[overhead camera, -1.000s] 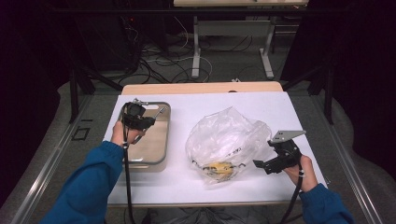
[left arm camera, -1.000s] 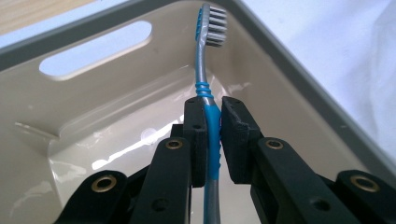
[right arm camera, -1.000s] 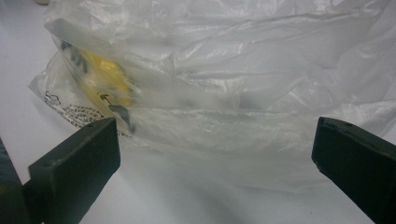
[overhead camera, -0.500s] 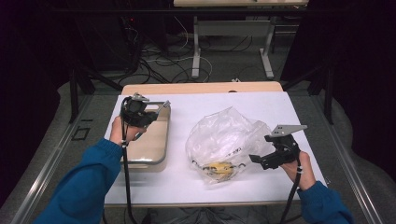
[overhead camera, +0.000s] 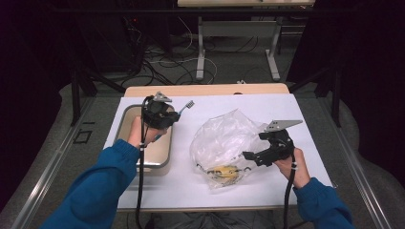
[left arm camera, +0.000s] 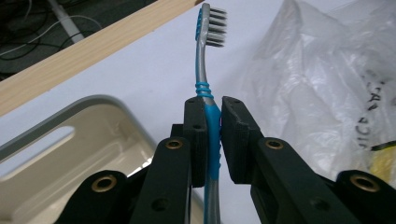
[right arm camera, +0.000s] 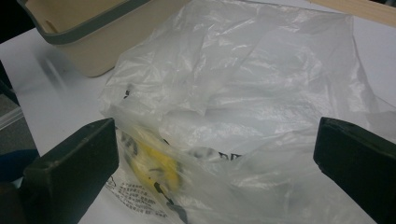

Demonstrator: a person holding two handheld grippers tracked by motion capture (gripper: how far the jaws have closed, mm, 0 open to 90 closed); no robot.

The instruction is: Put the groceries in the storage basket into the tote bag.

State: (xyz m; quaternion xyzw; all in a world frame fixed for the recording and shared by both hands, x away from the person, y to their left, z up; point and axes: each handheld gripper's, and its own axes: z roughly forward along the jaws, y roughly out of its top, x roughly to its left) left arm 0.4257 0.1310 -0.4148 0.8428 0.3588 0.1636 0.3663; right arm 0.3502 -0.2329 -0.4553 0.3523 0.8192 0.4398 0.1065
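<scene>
A person sits at a white table [overhead camera: 296, 114] with a gripper in each hand. The left gripper [overhead camera: 177, 114] is clamped on the handle of a blue and grey toothbrush [overhead camera: 185, 107], holding it in the air over the far end of a beige tray [overhead camera: 125, 117], bristles pointing away. The right gripper [overhead camera: 248, 155] hangs with its jaws wide apart at the near right edge of a crumpled clear plastic bag [overhead camera: 224, 138].

Judging by this, the toothbrush is picked up but not yet packed; the bag is probably where it goes, and its mouth is not yet gripped.

The left gripper view shows the pads [left arm camera: 195, 140] pressing the handle just below its ridged neck. The right gripper view shows something yellow [right arm camera: 156, 168] inside the bag, too blurred to identify.
</scene>
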